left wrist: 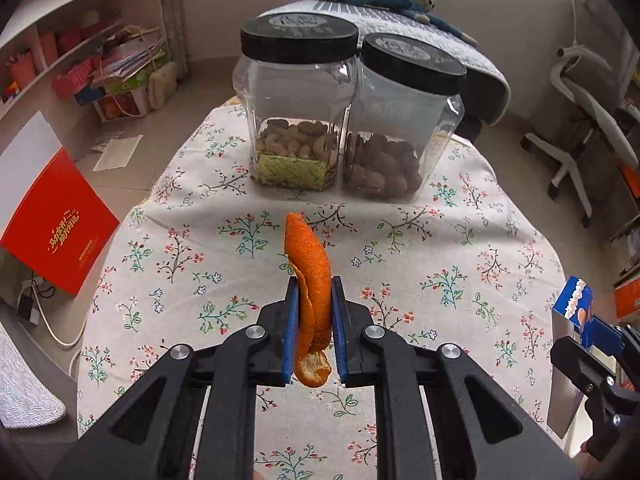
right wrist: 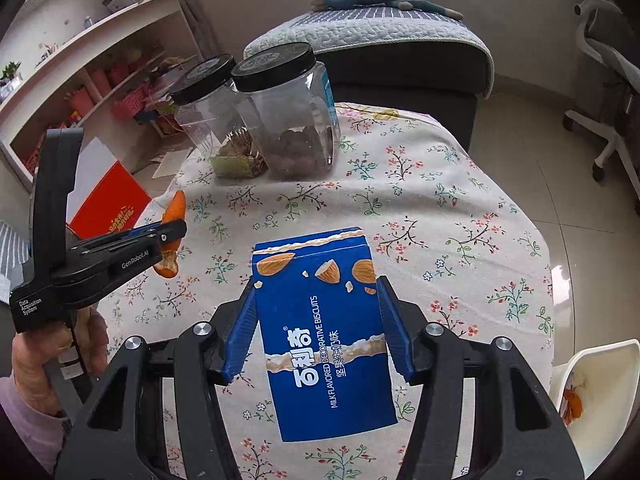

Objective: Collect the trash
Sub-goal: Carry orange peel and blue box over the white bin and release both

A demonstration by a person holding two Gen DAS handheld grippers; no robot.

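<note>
A curled strip of orange peel (left wrist: pixel 310 256) is pinched between the blue pads of my left gripper (left wrist: pixel 314 280), which is shut on it above the floral tablecloth (left wrist: pixel 440 240). The right wrist view shows that same gripper (right wrist: pixel 176 228) at the left, with the peel (right wrist: pixel 177 204) sticking out past its tips and a hand on its handle. My right gripper (right wrist: pixel 316 280) is shut on a blue biscuit box (right wrist: pixel 320 340), one pad against each long side, holding it over the table. The box (left wrist: pixel 576 304) also shows at the right edge of the left wrist view.
Two clear jars with black lids (left wrist: pixel 298 112) (left wrist: pixel 404 128), holding nuts, stand at the far side of the table. A white bin (right wrist: pixel 600 380) with orange peel in it sits off the table's near right edge. A red box (left wrist: pixel 56 224) leans on the floor at the left.
</note>
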